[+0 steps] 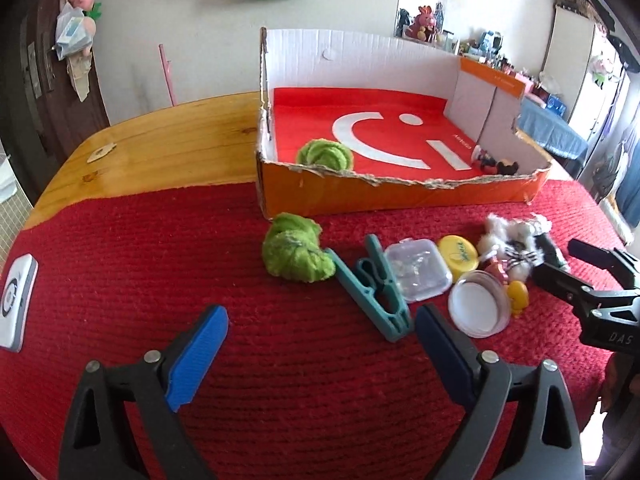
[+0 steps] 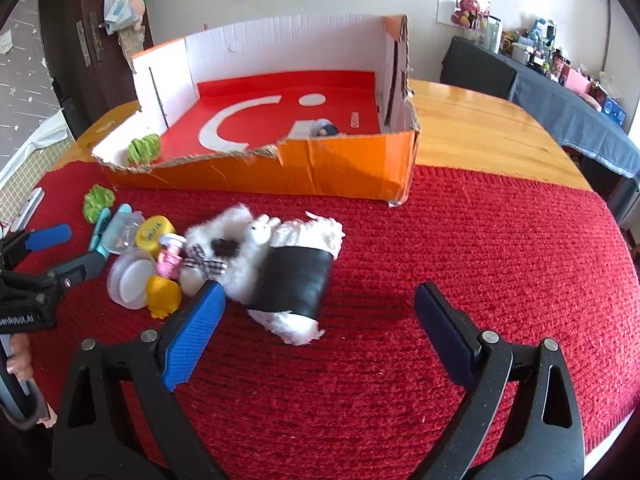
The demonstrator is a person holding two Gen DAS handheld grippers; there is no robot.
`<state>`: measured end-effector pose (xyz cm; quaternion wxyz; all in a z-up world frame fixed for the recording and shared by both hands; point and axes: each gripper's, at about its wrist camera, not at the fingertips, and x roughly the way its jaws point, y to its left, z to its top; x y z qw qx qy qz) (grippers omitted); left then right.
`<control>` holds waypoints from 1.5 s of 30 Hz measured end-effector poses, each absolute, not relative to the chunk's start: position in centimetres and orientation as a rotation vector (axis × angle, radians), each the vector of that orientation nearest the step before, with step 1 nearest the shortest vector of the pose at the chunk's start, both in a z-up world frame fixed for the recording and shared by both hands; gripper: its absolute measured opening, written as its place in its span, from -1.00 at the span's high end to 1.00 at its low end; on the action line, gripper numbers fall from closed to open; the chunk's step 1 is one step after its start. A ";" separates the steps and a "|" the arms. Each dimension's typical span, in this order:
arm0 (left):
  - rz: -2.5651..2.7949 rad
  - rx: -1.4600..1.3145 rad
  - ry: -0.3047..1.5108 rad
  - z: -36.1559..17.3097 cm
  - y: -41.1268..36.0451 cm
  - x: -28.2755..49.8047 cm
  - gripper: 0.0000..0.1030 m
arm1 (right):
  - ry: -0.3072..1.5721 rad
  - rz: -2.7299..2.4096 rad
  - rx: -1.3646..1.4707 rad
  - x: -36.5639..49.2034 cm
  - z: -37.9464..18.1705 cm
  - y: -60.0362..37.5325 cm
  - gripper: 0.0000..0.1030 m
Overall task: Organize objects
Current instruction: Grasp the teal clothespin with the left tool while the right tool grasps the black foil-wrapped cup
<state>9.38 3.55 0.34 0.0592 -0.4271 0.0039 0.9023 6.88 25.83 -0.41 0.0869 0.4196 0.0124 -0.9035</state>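
Observation:
An orange cardboard box (image 1: 360,194) (image 2: 320,168) with a red floor stands at the back of the red mat. A green fuzzy ball (image 1: 326,154) (image 2: 143,148) and small figures (image 1: 496,165) lie inside. On the mat lie another green fuzzy ball (image 1: 296,254) (image 2: 98,200), a teal clip (image 1: 374,286), a clear case (image 1: 416,270), a yellow tin (image 1: 458,254) (image 2: 154,232), a round lid (image 1: 478,308) (image 2: 130,276), a yellow duck (image 1: 518,298) (image 2: 162,294) and a white furry slipper (image 2: 288,268) (image 1: 512,244). My left gripper (image 1: 322,334) is open and empty before the clip. My right gripper (image 2: 320,308) is open around the slipper's near end.
A white device (image 1: 16,306) lies at the mat's left edge. The wooden table (image 1: 160,136) (image 2: 480,128) shows beyond the mat. A small wooden piece (image 1: 100,152) lies on it. A cluttered side table (image 2: 560,80) stands at the right.

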 end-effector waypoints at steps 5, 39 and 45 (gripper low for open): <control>2.730 -1.311 0.043 0.2 3.0 9.0 -0.84 | 0.032 -2.692 1.263 6.8 -0.5 26.4 -0.88; 2.591 -1.239 0.103 0.7 4.3 8.0 0.08 | -0.029 -2.522 1.243 4.9 0.3 26.7 -0.08; 2.580 -1.241 0.097 0.8 4.1 8.0 0.14 | -0.033 -2.515 1.249 5.1 0.4 27.2 -0.07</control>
